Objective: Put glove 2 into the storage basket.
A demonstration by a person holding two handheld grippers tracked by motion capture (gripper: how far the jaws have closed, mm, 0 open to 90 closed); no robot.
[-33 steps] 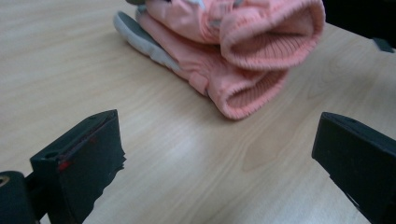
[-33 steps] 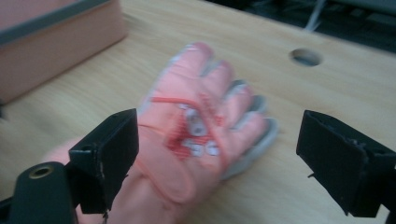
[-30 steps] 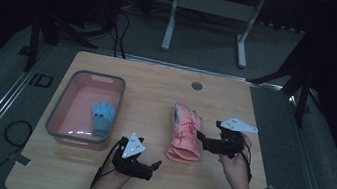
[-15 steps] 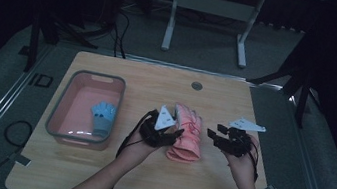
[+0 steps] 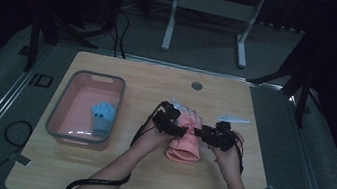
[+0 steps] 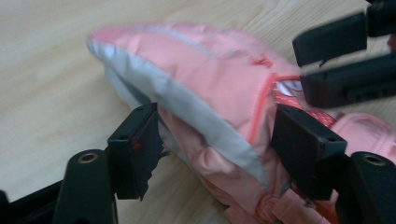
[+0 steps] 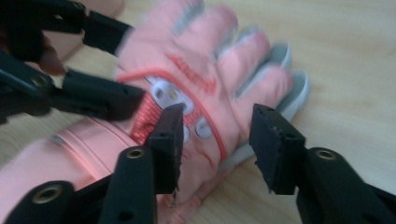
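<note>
Red lettering runs across the back of the pink glove [image 7: 196,88], but it's too blurred to read.

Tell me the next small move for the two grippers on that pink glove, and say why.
Probably close both grippers on the pink glove before any lift. The left gripper has its open jaws around the glove's side, and the right gripper is open over the other edge, so neither holds it yet. The blue glove already lies in the pink bin, which hints where this one goes.
</note>
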